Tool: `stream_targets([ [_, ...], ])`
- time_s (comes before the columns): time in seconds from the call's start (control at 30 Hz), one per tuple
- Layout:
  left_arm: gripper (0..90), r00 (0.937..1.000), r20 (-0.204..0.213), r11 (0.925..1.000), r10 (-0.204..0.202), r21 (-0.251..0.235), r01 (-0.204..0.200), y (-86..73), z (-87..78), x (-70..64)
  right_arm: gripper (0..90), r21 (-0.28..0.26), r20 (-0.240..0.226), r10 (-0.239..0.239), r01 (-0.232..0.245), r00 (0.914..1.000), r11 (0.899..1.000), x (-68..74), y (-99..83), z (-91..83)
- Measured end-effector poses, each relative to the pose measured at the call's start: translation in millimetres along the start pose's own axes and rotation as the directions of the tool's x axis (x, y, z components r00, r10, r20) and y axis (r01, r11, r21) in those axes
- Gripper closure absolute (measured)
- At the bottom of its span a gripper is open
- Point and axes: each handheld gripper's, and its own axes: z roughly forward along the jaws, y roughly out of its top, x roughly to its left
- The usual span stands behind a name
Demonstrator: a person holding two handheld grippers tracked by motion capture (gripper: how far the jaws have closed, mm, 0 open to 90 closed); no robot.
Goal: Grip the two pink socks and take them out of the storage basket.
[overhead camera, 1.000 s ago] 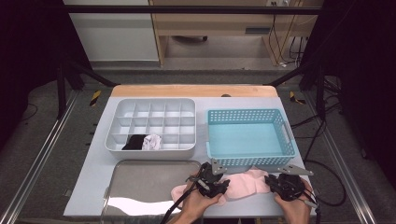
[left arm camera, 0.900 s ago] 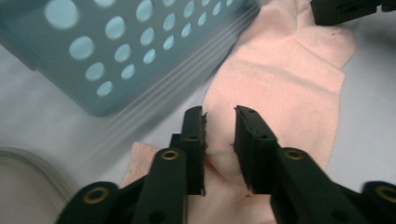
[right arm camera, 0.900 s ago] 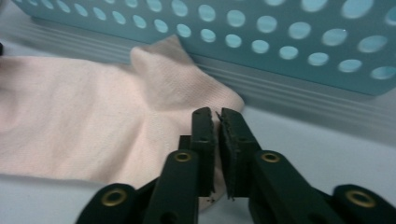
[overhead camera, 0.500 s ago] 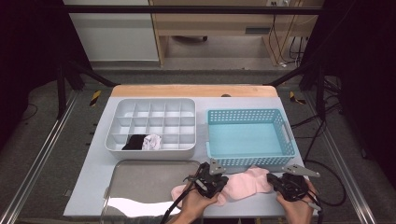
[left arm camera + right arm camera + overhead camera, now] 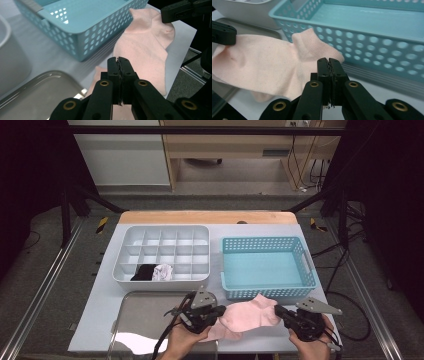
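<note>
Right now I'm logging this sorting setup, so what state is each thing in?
pink sock: flat on the table, spread between both grippers
left hand-held gripper: jaws together
right hand-held gripper: jaws together
blue basket: empty
white divided organiser: two front compartments filled
metal tray: empty

Left gripper (image 5: 118, 59), jaws pressed together, tips at the near edge of a pink sock (image 5: 145, 47) lying flat just beside the blue basket (image 5: 82, 32). Other gripper (image 5: 185, 11) at the sock's far end, past the basket's corner. Metal tray (image 5: 42, 95) on the near side of the basket, its rim close to the sock.
</note>
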Motion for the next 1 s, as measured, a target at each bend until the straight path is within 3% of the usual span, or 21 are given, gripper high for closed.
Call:
stream_targets([
  [0.2,87.7,0.9996,-0.029,1.0000,0.001,0.004,0.000,-16.0,-22.9,10.1,88.8,0.008,-0.058,-0.027,0.027,0.9979,1.000,21.2,5.3,15.1],
  [0.53,87.7,0.9972,-0.051,0.9985,-0.055,0.002,0.056,-40.5,-45.2,30.8,88.7,0.031,-0.157,-0.037,0.043,0.9869,0.999,44.4,6.5,28.7],
  [0.87,87.7,0.9934,-0.060,0.9944,-0.098,0.034,0.100,-60.6,-49.1,47.6,88.5,0.093,-0.208,-0.049,0.069,0.9769,0.993,59.1,-3.0,51.8],
  [1.0,87.7,0.9939,-0.068,0.9949,-0.087,0.045,0.090,-61.5,-46.0,46.9,88.3,0.105,-0.207,-0.041,0.063,0.9775,0.992,60.4,-6.5,53.0],
])
